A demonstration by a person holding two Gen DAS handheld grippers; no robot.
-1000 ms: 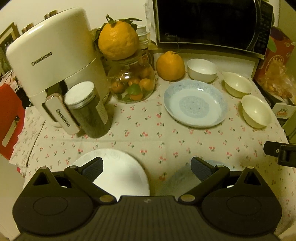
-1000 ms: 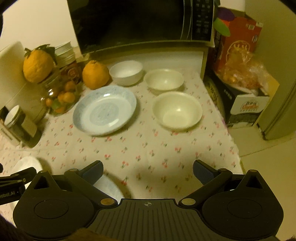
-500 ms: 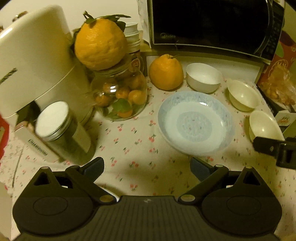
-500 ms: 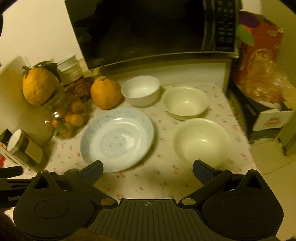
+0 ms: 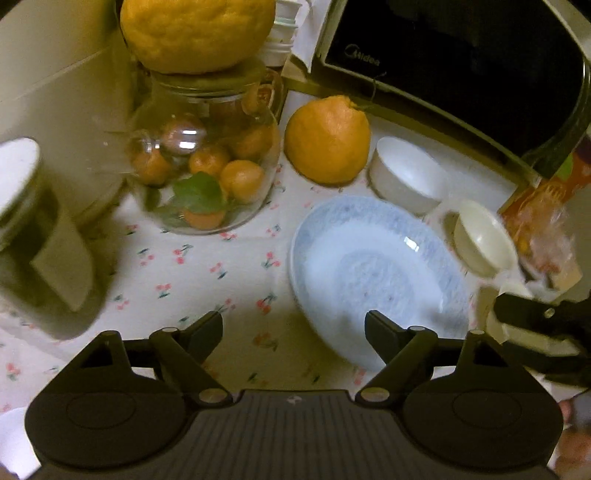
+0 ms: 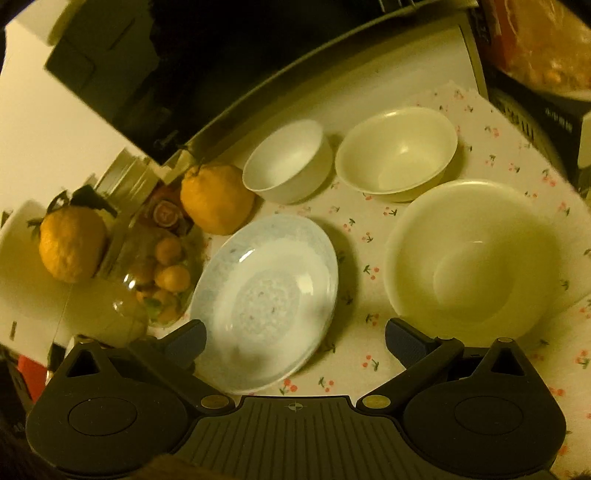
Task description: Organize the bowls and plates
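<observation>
A pale blue patterned plate point(image 5: 376, 273) point(image 6: 266, 295) lies on the flowered tablecloth. My left gripper point(image 5: 293, 330) hovers low at the plate's near-left rim. Its jaws are closing, the rim lies between them, and the pads do not press on it. My right gripper point(image 6: 297, 341) stands open over the plate's near edge, its right finger beside a large cream bowl point(image 6: 469, 258). Behind sit a white bowl point(image 5: 406, 173) point(image 6: 288, 162) and a smaller cream bowl point(image 5: 484, 240) point(image 6: 397, 151). One dark finger of the right gripper point(image 5: 532, 314) shows at the left wrist view's right edge.
A glass jar of small oranges point(image 5: 207, 166) with a big citrus point(image 5: 195, 29) on top stands left of the plate, with another orange fruit point(image 5: 327, 140) behind it. A black microwave point(image 5: 461, 66) closes the back. A white appliance point(image 5: 55, 110) and a lidded canister point(image 5: 14, 177) stand far left, and a snack box point(image 5: 543, 206) far right.
Both grippers have moved forward and down toward the blue plate and bowls, and both have rolled. The left jaws have narrowed. The near white plate has dropped out of view.
</observation>
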